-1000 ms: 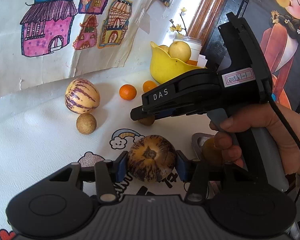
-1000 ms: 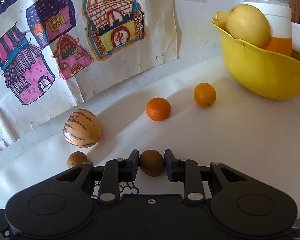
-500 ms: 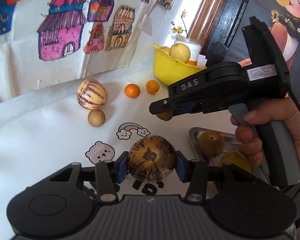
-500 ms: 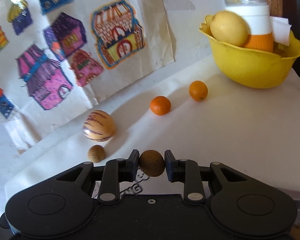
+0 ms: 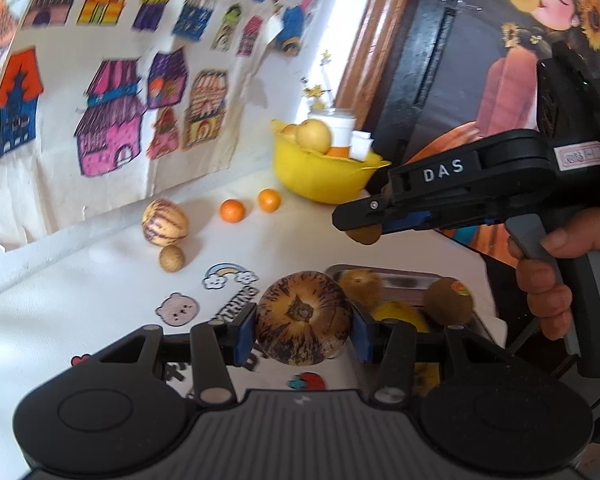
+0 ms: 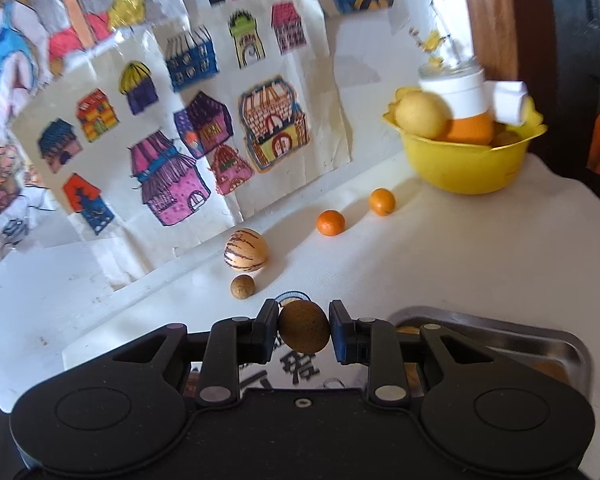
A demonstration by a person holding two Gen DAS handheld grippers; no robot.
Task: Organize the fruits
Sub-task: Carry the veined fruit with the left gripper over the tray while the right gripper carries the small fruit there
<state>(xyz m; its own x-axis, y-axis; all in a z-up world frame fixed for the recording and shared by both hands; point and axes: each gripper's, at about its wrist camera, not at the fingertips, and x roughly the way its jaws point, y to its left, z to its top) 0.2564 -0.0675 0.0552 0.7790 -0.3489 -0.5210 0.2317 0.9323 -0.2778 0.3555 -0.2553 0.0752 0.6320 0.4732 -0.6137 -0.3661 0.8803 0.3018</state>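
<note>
My left gripper [image 5: 303, 330] is shut on a dark-striped round melon [image 5: 303, 317], held above the table near the steel tray [image 5: 400, 276]. My right gripper [image 6: 304, 330] is shut on a small brown round fruit [image 6: 304, 326]; in the left wrist view that gripper [image 5: 363, 227] hangs above the tray, the brown fruit [image 5: 365, 235] poking out under its fingers. The tray holds kiwis [image 5: 449, 301] and a yellow fruit [image 5: 400, 315]. On the table lie a pale striped melon [image 6: 246, 255], another small brown fruit [image 6: 242, 287] and two small oranges [image 6: 331, 222] [image 6: 381, 201].
A yellow bowl [image 6: 464, 164] with a yellow fruit, an orange and a white jar stands at the back right. Drawings of houses hang on the wall behind. A person's hand [image 5: 548, 280] grips the right tool's handle. The tray [image 6: 556, 344] sits at the table's right edge.
Both grippers have risen and pulled back from the wall with their fruits, so the table fruits look smaller. The steel tray has come into view below them.
</note>
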